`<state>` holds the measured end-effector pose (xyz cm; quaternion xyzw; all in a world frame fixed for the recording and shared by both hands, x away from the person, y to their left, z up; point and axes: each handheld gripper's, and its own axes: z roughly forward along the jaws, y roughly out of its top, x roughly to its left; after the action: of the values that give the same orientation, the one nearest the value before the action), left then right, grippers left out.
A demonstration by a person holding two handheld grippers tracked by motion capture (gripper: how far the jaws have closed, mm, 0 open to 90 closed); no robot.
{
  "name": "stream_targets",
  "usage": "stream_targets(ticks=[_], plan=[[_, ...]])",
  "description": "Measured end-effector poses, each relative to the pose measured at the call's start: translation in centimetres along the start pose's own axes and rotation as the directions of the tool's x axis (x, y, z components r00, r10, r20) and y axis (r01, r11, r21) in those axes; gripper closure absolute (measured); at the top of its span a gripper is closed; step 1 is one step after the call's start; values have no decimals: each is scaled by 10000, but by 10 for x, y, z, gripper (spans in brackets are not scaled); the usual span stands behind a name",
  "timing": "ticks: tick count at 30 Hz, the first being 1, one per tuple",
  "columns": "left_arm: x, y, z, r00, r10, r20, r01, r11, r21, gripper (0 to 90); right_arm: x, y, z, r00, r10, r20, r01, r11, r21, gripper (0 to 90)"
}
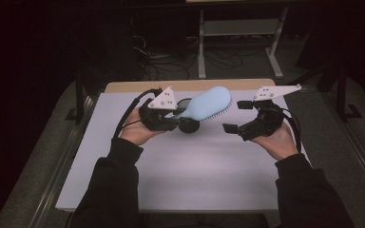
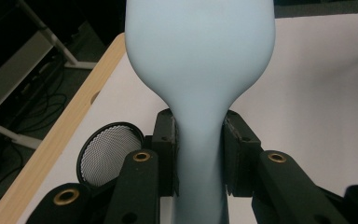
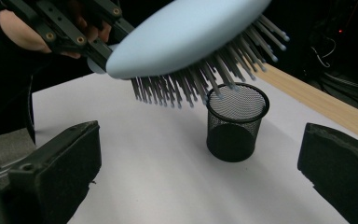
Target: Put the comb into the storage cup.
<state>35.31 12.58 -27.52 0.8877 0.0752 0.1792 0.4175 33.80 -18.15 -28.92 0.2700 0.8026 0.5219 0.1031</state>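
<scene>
Now we see the left gripper (image 1: 177,124) clamping the blue hairbrush (image 1: 210,103) by its handle, lifted over the mesh cup (image 3: 237,122), right gripper (image 1: 237,116) gaping wide just beside, bristles plain in its own view.

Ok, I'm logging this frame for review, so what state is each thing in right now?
Hairbrush: held off the table by its handle, bristles facing down.
Mesh cup: upright on the table, open top; contents can't be made out.
Left gripper: shut on the hairbrush handle.
Right gripper: open, holding nothing.
</scene>
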Motion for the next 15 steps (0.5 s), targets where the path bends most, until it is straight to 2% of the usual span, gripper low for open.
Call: stream_targets(ticks=[8,10,15], plan=[[-4,1,7,9998,-41,-179,38,9999,-163,702,-1,4,3,9997,162,-180,-164,9998,-133,0],[-6,0,9,10000,-22,-79,21,9999,-164,702,-1,5,4,9995,232,-212,-236,9996,-177,0],[-9,-1,16,9999,-35,-146,33,9999,-114,702,-2,7,3,9988,382,-290,-388,9990,-223,0]])
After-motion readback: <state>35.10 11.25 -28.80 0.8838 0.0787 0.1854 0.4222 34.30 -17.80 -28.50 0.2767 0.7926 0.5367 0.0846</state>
